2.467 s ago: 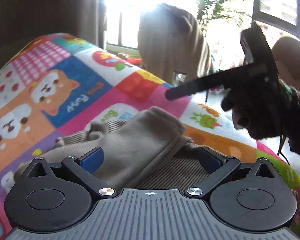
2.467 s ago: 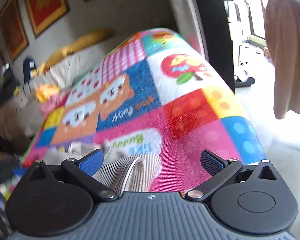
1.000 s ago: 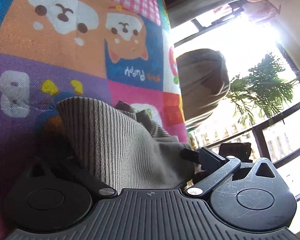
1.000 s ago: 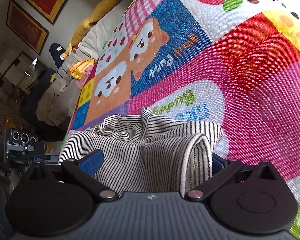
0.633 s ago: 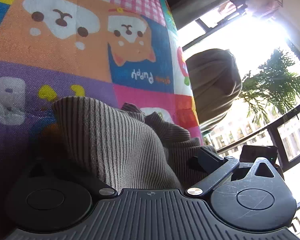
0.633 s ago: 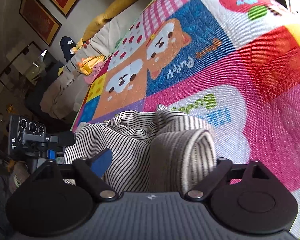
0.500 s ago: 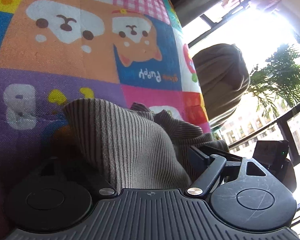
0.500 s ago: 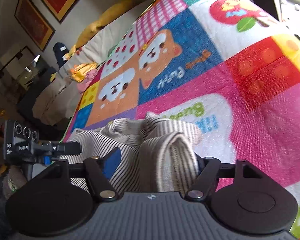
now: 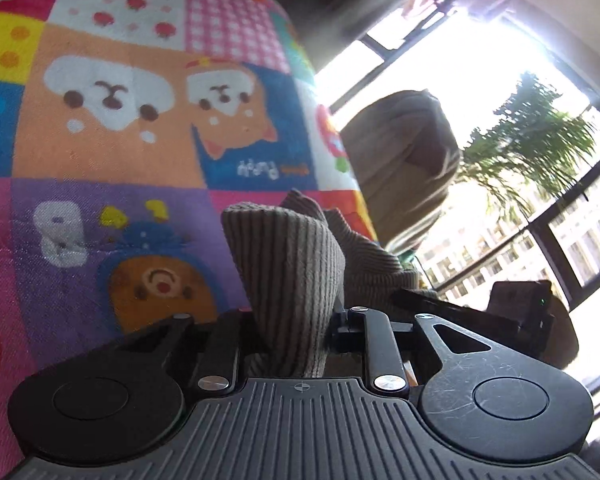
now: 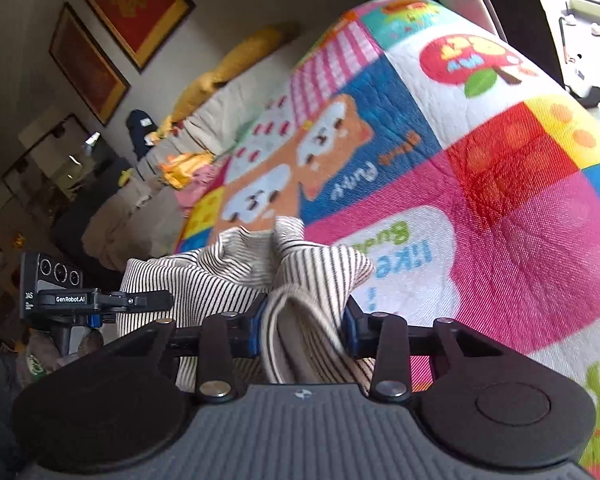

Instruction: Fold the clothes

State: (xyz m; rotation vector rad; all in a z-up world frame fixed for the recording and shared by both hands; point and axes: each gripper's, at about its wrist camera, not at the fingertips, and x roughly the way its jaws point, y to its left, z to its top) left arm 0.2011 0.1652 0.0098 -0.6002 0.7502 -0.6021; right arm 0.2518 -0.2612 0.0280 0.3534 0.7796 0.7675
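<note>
The striped garment (image 10: 236,276) was pinched by both the left gripper (image 9: 290,316) and the right gripper (image 10: 304,320) – fingertips hidden by bunched cloth – over the patchwork mat (image 10: 500,208)

Ribbed striped knit shirt (image 10: 236,280), woven printed cloth mat (image 10: 520,240), matt black plastic right claw (image 10: 304,326) with ridged body, shiny metal rivets (image 10: 216,389)

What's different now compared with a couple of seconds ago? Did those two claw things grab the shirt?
Yes. Both were wide open over the striped garment; since then the left gripper and right gripper have each closed on a bunched fold of it. The fabric between the fingers is squeezed narrower and stands up in a ridge. The colourful quilt underneath lies as before.
</note>
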